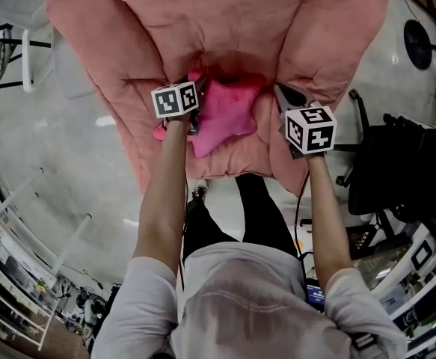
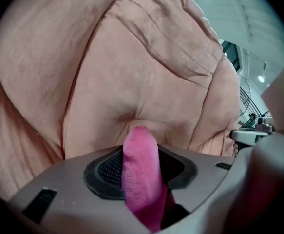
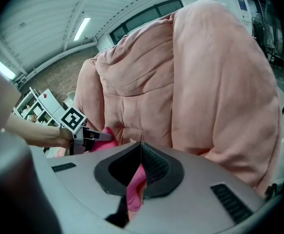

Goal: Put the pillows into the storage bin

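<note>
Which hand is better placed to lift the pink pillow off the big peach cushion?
Left, probably. The left gripper is clamped on a thick fold of the pink pillow, while the right gripper pinches only a thin edge. Both hold it, so lifting together looks safest.

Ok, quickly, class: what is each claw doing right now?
Left claw: closed on the pillow.
Right claw: closed on a thin fold of the same pillow.

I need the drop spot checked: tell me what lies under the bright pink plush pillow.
Salmon quilted padding spreads under the bright pink plush pillow, showing all round it; the patch directly beneath is hidden by the pillow.
</note>
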Available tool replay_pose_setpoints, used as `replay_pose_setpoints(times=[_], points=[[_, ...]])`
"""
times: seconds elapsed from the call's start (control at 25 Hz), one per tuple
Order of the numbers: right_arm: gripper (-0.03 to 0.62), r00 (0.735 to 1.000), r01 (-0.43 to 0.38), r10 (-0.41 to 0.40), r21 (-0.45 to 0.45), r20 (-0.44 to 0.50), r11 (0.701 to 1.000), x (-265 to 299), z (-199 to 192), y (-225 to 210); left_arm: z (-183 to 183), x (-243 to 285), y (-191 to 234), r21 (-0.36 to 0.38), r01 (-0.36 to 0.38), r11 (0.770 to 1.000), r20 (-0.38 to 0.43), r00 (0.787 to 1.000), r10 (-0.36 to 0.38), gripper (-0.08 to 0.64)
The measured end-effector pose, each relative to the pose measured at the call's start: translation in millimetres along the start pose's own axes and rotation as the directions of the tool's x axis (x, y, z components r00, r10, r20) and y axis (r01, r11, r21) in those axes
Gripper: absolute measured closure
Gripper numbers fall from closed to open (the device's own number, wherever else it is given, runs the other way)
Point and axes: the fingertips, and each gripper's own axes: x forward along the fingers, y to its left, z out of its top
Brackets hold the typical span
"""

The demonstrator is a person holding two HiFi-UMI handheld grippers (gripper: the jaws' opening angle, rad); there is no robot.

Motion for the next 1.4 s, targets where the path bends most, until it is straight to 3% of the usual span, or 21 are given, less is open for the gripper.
replay_pose_setpoints(times=[0.12,0.36,0.72,0.92,1.04,1.2,1.4], points=[[0.566,0.999,0.032,-0.032,-0.021,0.018,0.999,-12.4,1.2,0.2,-1.4,-8.5,-10.1,0.017,0.008,1.0,0.009,1.0,-0.008,0.37],[0.568,0.992,0.091,-0.093,0.029,0.088,0.995,-52.9,10.4,6.2,-8.6,-47.1,-46.2,0.066,0.074,0.995,0.041,0.996,-0.077,0.382],[0.569,0.95,0.175,-0.199,0.119,0.239,0.977,-152.5,13.6,40.7,-21.1,-155.0,-103.2,0.196,0.158,0.968,0.158,0.969,-0.19,0.396],[0.568,0.907,0.236,-0.258,0.107,0.332,0.966,-205.0,19.4,68.3,7.6,-219.2,-130.5,0.304,0.174,0.937,0.263,0.93,-0.258,0.397],[0.569,0.873,0.226,-0.231,0.065,0.43,0.972,-251.2,28.9,98.1,27.9,-265.7,-155.4,0.368,0.183,0.912,0.319,0.896,-0.309,0.397],[0.569,0.813,0.237,-0.221,0.041,0.539,0.971,-313.0,27.4,153.2,39.9,-344.6,-180.1,0.468,0.184,0.864,0.387,0.837,-0.387,0.397],[0.569,0.742,0.342,-0.286,0.024,0.607,0.939,-379.4,5.7,208.4,28.7,-435.5,-205.7,0.565,0.191,0.803,0.435,0.758,-0.487,0.397]])
